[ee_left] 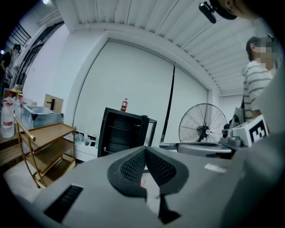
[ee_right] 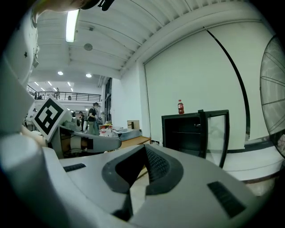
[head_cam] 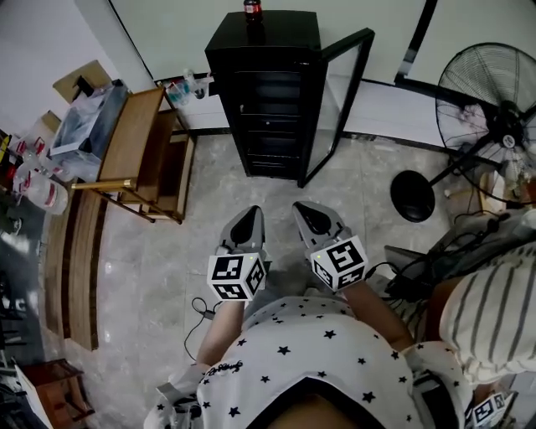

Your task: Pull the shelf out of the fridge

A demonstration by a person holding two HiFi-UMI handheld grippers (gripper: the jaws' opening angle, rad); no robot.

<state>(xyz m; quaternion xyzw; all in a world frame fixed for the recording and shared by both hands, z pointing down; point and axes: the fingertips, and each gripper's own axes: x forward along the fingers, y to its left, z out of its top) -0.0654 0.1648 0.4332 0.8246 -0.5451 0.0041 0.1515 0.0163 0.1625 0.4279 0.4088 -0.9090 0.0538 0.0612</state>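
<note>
fridge [head_cam: 264, 92]: door swung open, bottle [head_cam: 252, 10] on top | shelf [ee_left: 119, 132]: inside fridge, likely a stiff, light rack that may bind on its rails; best taken at front edge, mid-width | left gripper [head_cam: 244, 224], right gripper [head_cam: 310, 216]: both closed, empty, well short of fridge

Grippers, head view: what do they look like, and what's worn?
The left gripper and right gripper are grey tapered shells with dark textured pads, each bearing a white cube of black square markers. A small green light sits on the right one. The shirt is white with black stars.
</note>
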